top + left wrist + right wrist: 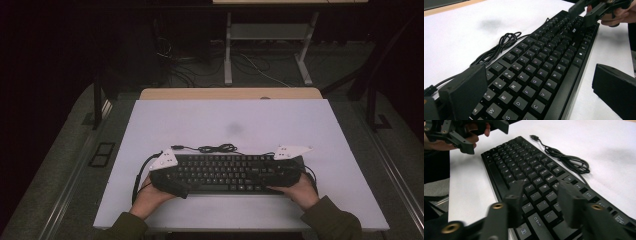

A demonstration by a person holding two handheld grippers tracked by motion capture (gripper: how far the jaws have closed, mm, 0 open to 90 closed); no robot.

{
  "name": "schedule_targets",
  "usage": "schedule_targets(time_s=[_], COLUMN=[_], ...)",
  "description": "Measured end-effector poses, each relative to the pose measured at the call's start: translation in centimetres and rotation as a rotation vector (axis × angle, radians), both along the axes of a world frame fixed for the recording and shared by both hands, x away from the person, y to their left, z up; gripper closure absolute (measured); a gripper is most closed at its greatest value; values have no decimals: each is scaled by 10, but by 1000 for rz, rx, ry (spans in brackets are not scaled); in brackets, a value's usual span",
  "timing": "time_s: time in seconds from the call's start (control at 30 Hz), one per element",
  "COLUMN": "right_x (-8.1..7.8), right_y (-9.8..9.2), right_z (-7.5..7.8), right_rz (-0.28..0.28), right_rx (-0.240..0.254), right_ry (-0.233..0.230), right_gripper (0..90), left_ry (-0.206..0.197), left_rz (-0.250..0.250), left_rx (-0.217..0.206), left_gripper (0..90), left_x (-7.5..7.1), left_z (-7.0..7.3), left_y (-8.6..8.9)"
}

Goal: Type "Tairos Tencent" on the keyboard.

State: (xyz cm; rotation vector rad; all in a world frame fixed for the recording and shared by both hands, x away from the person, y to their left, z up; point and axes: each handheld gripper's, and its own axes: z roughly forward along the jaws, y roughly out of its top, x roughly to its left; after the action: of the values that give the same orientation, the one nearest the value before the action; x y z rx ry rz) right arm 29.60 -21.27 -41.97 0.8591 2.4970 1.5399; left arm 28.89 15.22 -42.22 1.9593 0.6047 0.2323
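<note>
The keyboard [227,173] lay crosswise between both grippers. The left gripper [544,92] straddled its end, jaws wide and unclenched. The right gripper [541,202] stood over the opposite end, part-closed, not visibly gripping.

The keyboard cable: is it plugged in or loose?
Loose. The cable lies bundled on the white table behind the keyboard, and its plug rests free there.
</note>
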Motion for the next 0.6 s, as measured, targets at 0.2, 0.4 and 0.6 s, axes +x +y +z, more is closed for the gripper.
schedule_targets(time_s=[0.2,0.4,0.6], right_x=[-1,-1,-1], right_y=[9,17,19], right_z=[-2,-6,-13], right_rz=[41,61,64], right_rx=[-23,-53,-119], right_ry=[7,22,33], right_gripper=[747,859,892], left_ry=[2,2,3], left_rz=[1,-4,-8], left_rx=[3,2,3], left_gripper=[0,0,0], left_x=[-1,-2,-1], left_z=[0,0,0], left_y=[0,-1,-3])
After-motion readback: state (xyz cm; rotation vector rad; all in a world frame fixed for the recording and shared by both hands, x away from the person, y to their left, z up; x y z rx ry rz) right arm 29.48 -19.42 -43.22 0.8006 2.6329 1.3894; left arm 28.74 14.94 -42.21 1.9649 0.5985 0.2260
